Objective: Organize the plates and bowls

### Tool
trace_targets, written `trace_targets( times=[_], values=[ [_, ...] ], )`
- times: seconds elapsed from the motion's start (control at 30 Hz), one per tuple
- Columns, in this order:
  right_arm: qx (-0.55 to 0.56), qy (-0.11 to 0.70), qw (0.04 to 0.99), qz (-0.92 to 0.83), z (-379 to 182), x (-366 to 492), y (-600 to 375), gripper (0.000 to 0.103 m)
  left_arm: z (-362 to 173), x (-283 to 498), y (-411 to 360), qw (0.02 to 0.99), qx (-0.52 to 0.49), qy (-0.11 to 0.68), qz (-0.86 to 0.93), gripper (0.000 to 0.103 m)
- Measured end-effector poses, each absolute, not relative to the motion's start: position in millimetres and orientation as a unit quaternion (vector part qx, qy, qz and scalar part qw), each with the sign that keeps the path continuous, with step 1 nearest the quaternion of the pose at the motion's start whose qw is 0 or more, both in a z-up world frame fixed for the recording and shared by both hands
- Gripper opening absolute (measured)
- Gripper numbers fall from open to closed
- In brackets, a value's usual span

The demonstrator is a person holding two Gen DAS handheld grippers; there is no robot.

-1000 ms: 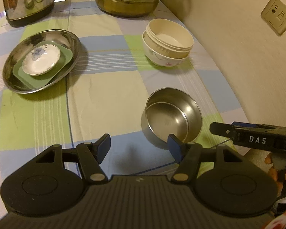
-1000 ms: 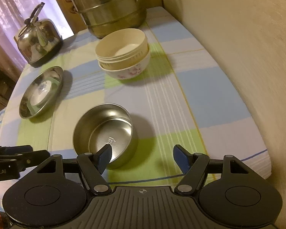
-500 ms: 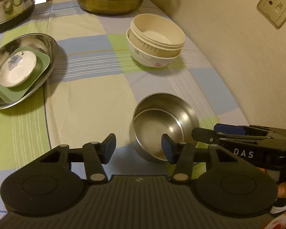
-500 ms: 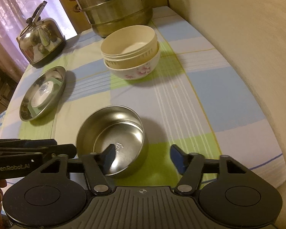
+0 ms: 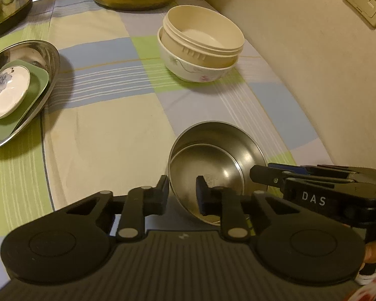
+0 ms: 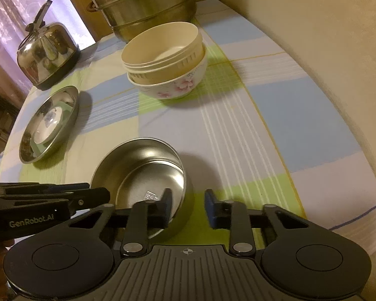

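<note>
A steel bowl (image 5: pixel 213 165) sits on the checked tablecloth, also in the right wrist view (image 6: pixel 140 170). My left gripper (image 5: pixel 181 195) straddles its near-left rim, one finger outside and one inside, narrowly open. My right gripper (image 6: pixel 188 207) straddles the right rim the same way, with a gap left. A cream bowl (image 5: pixel 203 35) is nested in a floral bowl (image 5: pixel 195 72) farther back. A steel plate (image 5: pixel 41 75) at the left holds a green dish (image 5: pixel 37 87) and a small floral saucer (image 5: pixel 5 92).
A large steel steamer pot (image 6: pixel 143 2) and a kettle (image 6: pixel 46 52) stand at the far end of the table. A wall (image 5: pixel 300 62) with a socket (image 5: pixel 366 0) runs along the right edge. The table's near right edge (image 6: pixel 358 220) is close to my right gripper.
Both grippers moved forward onto the steel bowl and narrowed, each now with one finger inside the rim and one outside. The bowl looks slightly tilted toward me.
</note>
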State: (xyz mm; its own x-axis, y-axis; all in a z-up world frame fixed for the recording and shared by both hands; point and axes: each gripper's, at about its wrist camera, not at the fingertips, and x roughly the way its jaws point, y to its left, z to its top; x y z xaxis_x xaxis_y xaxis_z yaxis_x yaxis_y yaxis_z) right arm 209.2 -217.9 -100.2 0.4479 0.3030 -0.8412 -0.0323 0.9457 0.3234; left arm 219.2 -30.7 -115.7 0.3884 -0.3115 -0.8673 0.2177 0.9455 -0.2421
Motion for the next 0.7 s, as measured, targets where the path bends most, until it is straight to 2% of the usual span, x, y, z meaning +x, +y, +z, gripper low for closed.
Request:
trace_targets(
  times=[0.47, 0.7],
  values=[
    [0.130, 0.518, 0.838, 0.113, -100.0, 214.0, -216.8, 0.009, -120.1, 224.5, -30.6, 0.833, -0.036, 0.531, -0.148, 0.012],
    [0.120, 0.522, 0.836, 0.114, -99.2, 214.8, -214.5, 0.007, -120.3, 224.0, -28.3, 0.832, -0.037, 0.534, -0.146, 0.008]
  ],
)
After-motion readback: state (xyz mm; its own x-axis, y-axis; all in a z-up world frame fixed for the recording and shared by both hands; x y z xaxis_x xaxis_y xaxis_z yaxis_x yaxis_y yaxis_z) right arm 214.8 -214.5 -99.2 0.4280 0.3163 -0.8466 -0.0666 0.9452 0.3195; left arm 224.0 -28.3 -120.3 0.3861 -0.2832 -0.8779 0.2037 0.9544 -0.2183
